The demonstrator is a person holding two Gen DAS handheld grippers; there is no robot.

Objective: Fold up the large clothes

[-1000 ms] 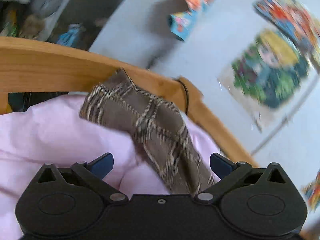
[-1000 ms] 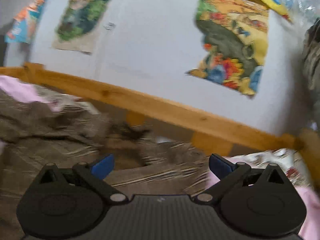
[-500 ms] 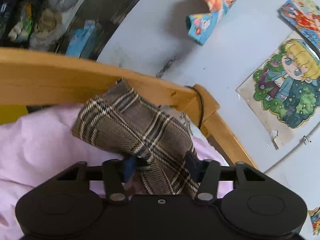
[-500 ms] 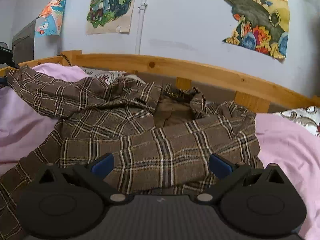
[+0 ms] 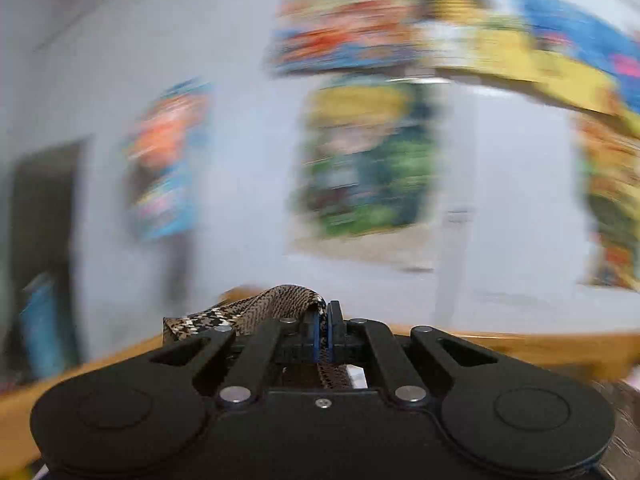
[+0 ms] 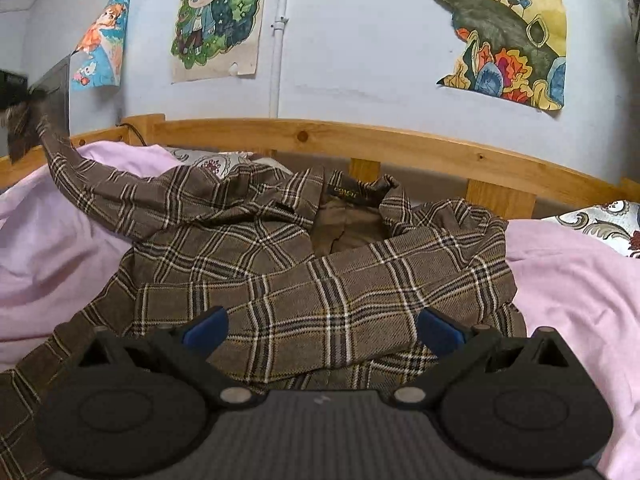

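A sleeve goes up: at about nine o'clock in the right wrist view, the cuff [image 6: 22,128] of a brown plaid jacket [image 6: 304,280] hangs lifted well clear of the pink bedsheet [image 6: 580,280], its sleeve drawn taut in an arc back to the garment. The left gripper [image 5: 325,334], wide open over the flat cuff a second ago, has just closed; its blue pads now stand pressed together on a fold of the plaid cloth, which loops over the fingers at eleven o'clock in its own view. Everything beyond that gripper is smeared, where half a second ago the wall posters [image 6: 218,20] were sharp.

The jacket itself lies rumpled at the centre of the bed, collar and label at twelve o'clock toward the wooden bed rail [image 6: 400,148], one sleeve already crossed over the chest. At six o'clock the right gripper [image 6: 322,330] hovers with jaws spread wide above the lower front, pinching nothing, little changed in half a second.

By the look of it, the grasp is made and the second sleeve is set to be carried across the body.
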